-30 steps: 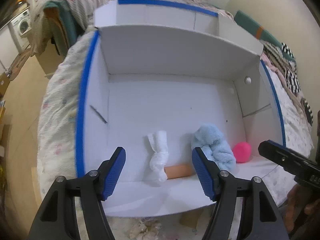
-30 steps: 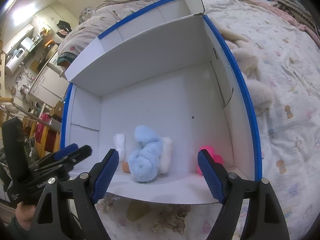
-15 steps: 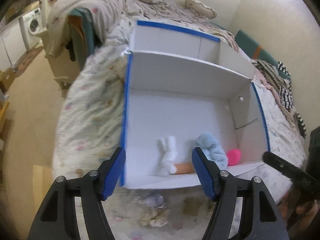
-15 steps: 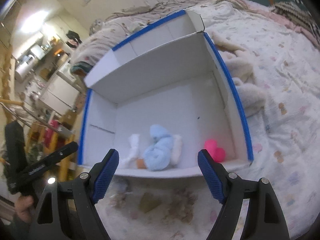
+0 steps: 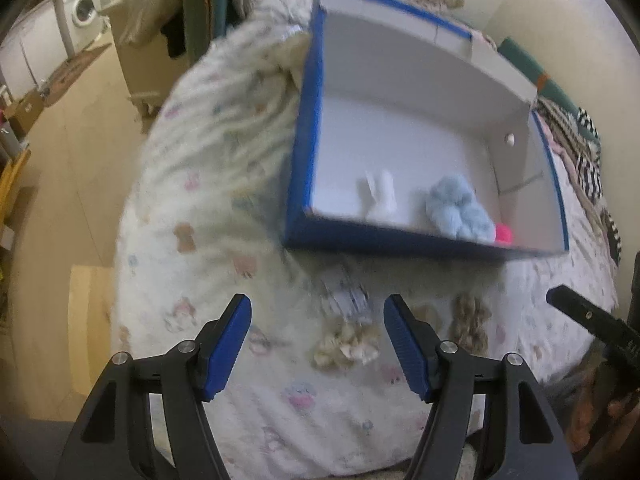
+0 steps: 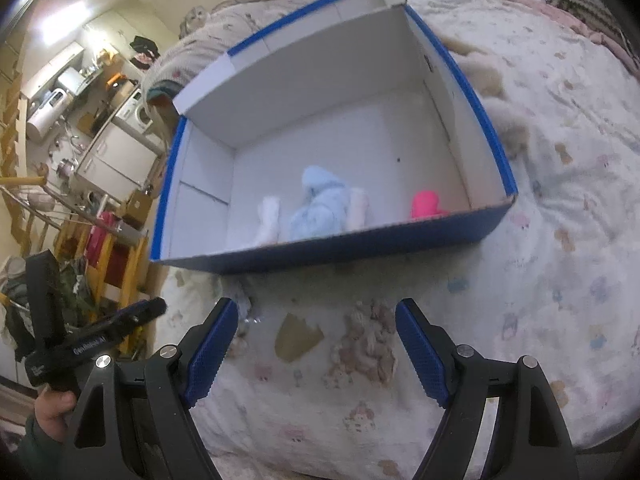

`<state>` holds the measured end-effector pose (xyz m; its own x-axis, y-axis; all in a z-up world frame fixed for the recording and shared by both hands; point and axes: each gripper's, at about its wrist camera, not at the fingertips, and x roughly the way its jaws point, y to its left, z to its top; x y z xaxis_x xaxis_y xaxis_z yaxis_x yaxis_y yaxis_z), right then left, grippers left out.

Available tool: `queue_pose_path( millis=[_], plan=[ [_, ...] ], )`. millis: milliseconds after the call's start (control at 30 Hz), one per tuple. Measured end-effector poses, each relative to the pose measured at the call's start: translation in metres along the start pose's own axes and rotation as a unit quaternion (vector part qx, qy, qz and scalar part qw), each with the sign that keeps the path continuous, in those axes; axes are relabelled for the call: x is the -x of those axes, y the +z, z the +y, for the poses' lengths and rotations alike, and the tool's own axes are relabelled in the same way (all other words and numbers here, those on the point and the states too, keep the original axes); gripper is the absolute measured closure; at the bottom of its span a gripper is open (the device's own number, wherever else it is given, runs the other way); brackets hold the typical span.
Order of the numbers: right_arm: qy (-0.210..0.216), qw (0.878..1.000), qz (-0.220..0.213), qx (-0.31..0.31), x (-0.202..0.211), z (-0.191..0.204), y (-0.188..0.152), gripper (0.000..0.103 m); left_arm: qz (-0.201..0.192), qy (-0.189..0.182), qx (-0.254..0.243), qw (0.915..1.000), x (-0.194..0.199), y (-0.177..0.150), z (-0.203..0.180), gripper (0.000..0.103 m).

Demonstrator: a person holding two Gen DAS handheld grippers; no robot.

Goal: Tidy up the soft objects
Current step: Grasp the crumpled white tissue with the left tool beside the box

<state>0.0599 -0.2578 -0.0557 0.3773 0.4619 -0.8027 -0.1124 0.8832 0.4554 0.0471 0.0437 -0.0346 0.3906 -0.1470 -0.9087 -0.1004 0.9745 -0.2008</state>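
Both tools wide and empty over the bed

From the left: our left tool (image 5: 316,344), then the tan toy (image 6: 366,346) between the right tool (image 6: 316,350) fingers; box (image 6: 494,152) beyond. We should drop straight and pinch its middle.

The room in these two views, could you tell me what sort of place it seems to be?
Most likely a lived-in home, a bedroom open to a laundry or kitchen corner. The box sits on a bed with a printed quilt, and a washing machine stands beyond.
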Motion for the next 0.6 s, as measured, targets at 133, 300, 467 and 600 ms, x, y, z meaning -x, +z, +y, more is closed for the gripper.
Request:
queue_pose_path(
  millis=[133, 300, 467, 600],
  plan=[
    [-0.006, 1.000, 0.002, -0.016, -0.002, -0.008, 0.001, 0.017, 0.043, -0.004, -0.011, 0.9990, -0.026, -0.009, -0.012, 0.037],
    [-0.013, 1.000, 0.005, -0.027, -0.003, -0.015, 0.000, 0.017, 0.109, -0.013, -0.018, 0.9937, -0.061, -0.018, -0.026, 0.037],
    [-0.017, 1.000, 0.011, -0.022, -0.006, -0.013, -0.001, 0.017, 0.138, -0.012, -0.011, 0.9902, -0.079, -0.022, -0.031, 0.037],
    [-0.021, 1.000, 0.015, -0.013, -0.009, -0.010, -0.001, 0.017, 0.154, -0.004, -0.006, 0.9881, -0.089, -0.023, -0.036, 0.051]
  ],
)
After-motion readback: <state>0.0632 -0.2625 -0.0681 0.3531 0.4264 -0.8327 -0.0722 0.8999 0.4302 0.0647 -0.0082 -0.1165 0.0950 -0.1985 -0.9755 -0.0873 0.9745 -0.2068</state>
